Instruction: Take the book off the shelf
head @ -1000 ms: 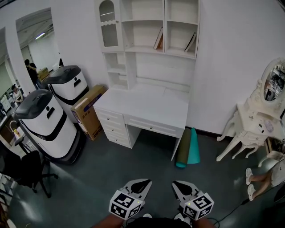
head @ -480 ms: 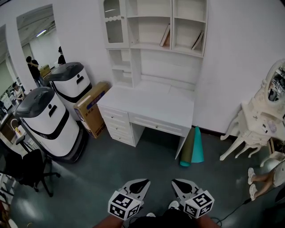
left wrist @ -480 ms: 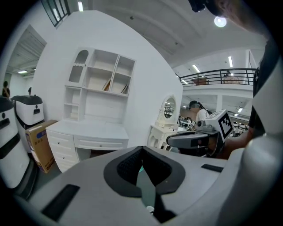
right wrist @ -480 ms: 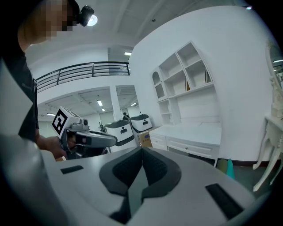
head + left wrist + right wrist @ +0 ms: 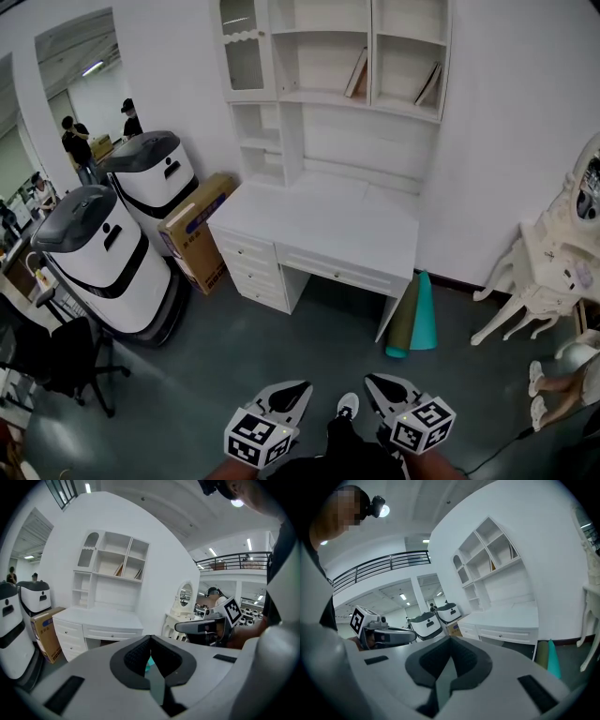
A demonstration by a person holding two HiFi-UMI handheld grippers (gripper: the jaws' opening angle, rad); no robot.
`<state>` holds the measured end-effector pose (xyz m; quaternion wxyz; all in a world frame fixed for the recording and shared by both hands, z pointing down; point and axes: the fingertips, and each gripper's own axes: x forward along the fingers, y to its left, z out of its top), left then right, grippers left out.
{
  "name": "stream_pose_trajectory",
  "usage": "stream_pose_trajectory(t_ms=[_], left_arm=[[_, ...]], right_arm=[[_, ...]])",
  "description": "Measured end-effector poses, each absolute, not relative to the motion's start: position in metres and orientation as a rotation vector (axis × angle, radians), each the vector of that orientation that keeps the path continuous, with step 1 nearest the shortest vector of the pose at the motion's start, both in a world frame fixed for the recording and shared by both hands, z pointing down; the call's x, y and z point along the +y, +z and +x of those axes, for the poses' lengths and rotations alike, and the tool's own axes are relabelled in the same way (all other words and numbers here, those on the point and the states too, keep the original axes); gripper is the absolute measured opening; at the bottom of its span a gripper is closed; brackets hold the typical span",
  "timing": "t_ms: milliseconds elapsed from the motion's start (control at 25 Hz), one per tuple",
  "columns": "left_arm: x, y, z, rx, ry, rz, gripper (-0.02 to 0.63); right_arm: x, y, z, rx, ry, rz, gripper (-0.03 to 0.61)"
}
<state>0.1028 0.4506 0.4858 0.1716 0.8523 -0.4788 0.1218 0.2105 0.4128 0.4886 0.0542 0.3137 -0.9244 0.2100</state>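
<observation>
The left gripper [image 5: 292,395] and right gripper [image 5: 384,390] are side by side, each with its jaws pressed together on nothing. Well ahead and above them, past a white desk [image 5: 319,223], a book [image 5: 356,73] leans in the shelf [image 5: 330,97]. A second book [image 5: 429,84] leans one compartment to the right.

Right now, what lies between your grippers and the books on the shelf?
Head view: only bare grey floor, then the white desk standing under the shelf that holds the books.
</observation>
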Motion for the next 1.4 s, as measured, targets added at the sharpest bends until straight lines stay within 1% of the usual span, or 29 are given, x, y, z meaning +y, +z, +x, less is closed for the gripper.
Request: stream_pose_trajectory(t_ms=[320,680,800,1040,1400], left_arm=[[0.365,0.488,0.093,-1.368,0.350,2.404,0.011],[0.239,0.457,0.103,-1.383,0.367,2.460,0.011],[0.207,0.458,0.107,-1.373,0.393,2.462,0.011],[0.151,0.463,0.110,-1.372,0.360,2.433,0.011],[0.097,0.480,0.111,-1.332,0.370,2.428,0.011]], right_arm=[[0.319,0.489,0.202,-2.824,0.644,0.954,0.025],[0.194,0.478,0.213,-2.847,0.658,0.987,0.025],[0.159,0.481,0.215,-2.851,0.678,0.992,0.025],[0.114,0.492,0.222,-2.843,0.682,0.978,0.025],[0.070,0.501,0.225,-2.803,0.675,0.990,0.025]])
